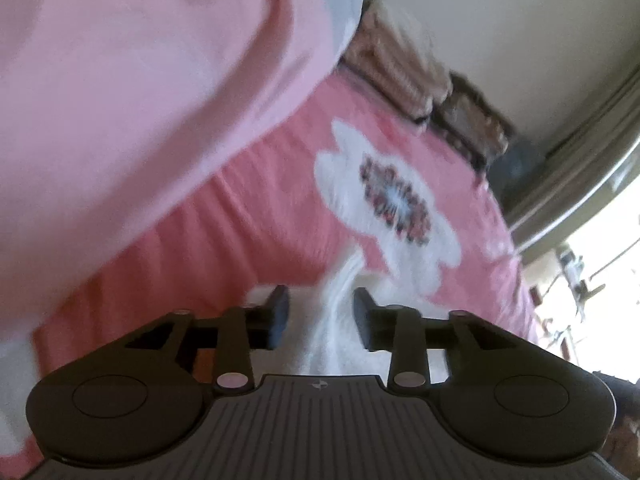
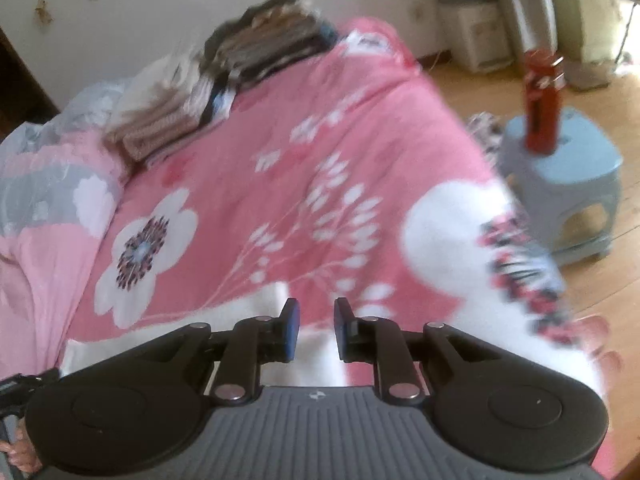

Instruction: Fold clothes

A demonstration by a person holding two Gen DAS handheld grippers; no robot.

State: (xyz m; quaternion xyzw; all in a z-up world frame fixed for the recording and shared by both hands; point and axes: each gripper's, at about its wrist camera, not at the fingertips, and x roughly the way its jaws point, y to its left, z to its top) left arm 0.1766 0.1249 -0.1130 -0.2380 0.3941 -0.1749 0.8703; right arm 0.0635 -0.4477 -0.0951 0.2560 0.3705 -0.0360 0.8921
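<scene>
Covering nearly everything ahead of both claws, a pink flowered bedspread (image 2: pixel 320 168) lies over the bed. Beyond the claws, against the far wall, sits a row of folded clothes (image 2: pixel 224 84) in brown, beige and dark tones. The task's garment, a white cloth (image 2: pixel 240 320), lies on the bedspread right under the claws. In the right wrist view it runs as a pale band from the lower left up to the claw's fingers, its long axis slanting up to the right, with one corner just left of the left finger. In the left wrist view the white cloth (image 1: pixel 340 320) shows as a rumpled ridge running away from the camera between the fingers.

The left claw (image 1: pixel 322 316) stands released, its fingers apart on either side of that ridge without pressing it. The right claw (image 2: pixel 316 328) is also released, a clear gap between its blue pads (image 2: pixel 292 332), with cloth below them.

Only the left view shows a large pale pink quilt (image 1: pixel 132 100) looming up and left of the claw. Only the right view shows the wooden floor, a grey-blue stool (image 2: pixel 568 184) to the claw's far right and a red object (image 2: pixel 540 108) standing on it. Both views are blurred.
</scene>
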